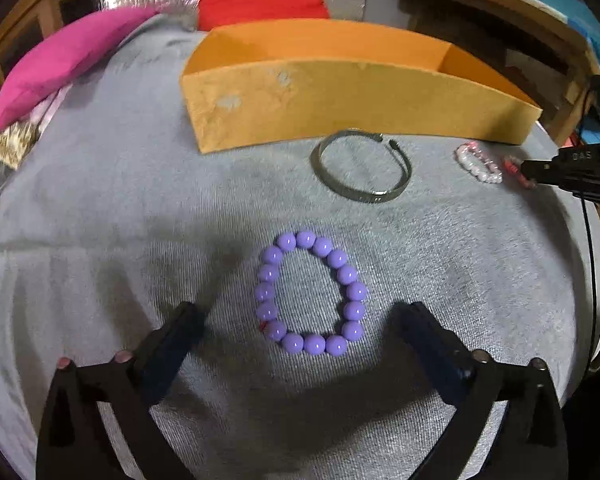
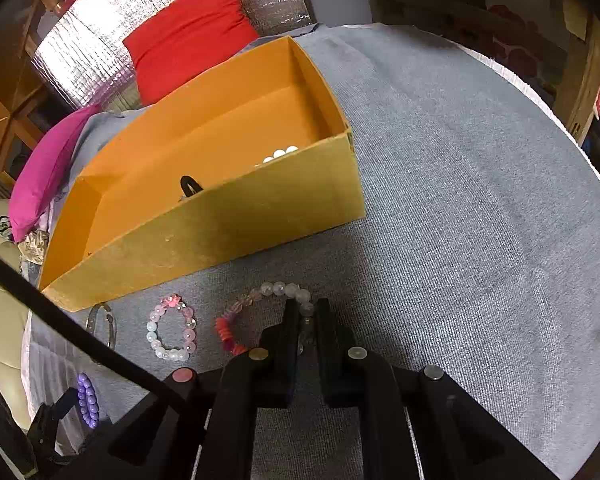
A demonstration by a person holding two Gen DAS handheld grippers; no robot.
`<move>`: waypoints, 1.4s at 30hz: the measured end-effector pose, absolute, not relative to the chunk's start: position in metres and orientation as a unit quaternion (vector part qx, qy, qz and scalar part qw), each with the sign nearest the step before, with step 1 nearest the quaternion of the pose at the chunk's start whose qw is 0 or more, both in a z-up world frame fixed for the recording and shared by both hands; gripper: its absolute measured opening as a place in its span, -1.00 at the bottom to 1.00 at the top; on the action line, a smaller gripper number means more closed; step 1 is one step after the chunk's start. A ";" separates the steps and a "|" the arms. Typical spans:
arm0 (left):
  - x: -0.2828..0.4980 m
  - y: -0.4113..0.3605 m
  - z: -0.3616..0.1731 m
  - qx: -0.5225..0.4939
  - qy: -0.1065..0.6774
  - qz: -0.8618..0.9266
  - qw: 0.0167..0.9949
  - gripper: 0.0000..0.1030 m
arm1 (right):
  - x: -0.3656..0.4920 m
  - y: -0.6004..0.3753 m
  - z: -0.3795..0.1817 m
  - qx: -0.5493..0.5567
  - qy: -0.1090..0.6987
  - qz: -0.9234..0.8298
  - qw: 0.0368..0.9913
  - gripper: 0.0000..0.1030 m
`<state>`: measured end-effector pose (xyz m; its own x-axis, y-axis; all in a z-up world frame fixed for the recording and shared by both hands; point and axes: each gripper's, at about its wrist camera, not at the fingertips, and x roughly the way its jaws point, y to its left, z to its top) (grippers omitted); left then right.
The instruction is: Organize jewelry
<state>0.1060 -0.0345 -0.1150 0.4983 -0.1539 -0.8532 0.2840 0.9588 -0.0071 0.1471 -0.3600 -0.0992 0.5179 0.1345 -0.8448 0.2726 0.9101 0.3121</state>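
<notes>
Black left gripper (image 1: pixel 300 312) nearest the lens: jaws spread wide, straddling the purple bead bracelet (image 1: pixel 311 293), neither finger touching it. Bracelet lies flat on grey ribbed cloth (image 1: pixel 140 220); beads round, glossy, uniform, forming a rough oval.

Right gripper (image 2: pixel 305 312): jaws narrow, closed on the mixed bracelet (image 2: pixel 260 312) at its clear-bead side. That bracelet has translucent round beads along one arc and flat red-orange discs along the other; it rests on the cloth.

Just left of it, pink-and-white bracelet (image 2: pixel 172 330), small pearly and rosy beads with a pink flower-shaped charm on its far side. Beyond that, metal bangle (image 1: pixel 362 166): thin, dull grey band, open-ended, lying just before the box wall.

Orange cardboard box (image 2: pixel 220 228): rectangular, open top, matte, scuffed pale patches on the front wall. Inside: black hair clip (image 2: pixel 190 188) against the near wall, and a few white pearl-like beads (image 2: pixel 279 154), mostly hidden by the wall.

Behind the box: red cushion (image 2: pixel 188 36), magenta cushion (image 1: pixel 60 60), silver quilted foil (image 2: pixel 100 40).
</notes>
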 end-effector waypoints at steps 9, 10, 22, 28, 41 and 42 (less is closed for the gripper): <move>0.119 -0.037 -0.113 0.061 0.521 -0.121 0.843 1.00 | 0.146 -0.366 -0.098 0.214 0.489 -0.040 0.845 -0.78; 0.118 -0.035 -0.113 0.060 0.519 -0.122 0.844 1.00 | 0.146 -0.366 -0.098 0.214 0.489 -0.039 0.845 -0.78; 0.112 -0.025 -0.105 0.062 0.485 -0.085 0.868 1.00 | 0.145 -0.368 -0.098 0.214 0.488 -0.037 0.845 -0.74; 0.117 -0.017 -0.109 0.052 0.489 -0.075 0.868 0.78 | 0.146 -0.366 -0.097 0.209 0.489 -0.038 0.846 -0.74; 0.111 -0.026 -0.091 0.025 0.468 -0.136 0.873 -0.65 | 0.146 -0.362 -0.097 0.203 0.487 -0.039 0.848 -0.73; 0.110 -0.024 -0.090 0.020 0.467 -0.141 0.873 -0.65 | 0.145 -0.361 -0.097 0.203 0.487 -0.039 0.848 -0.73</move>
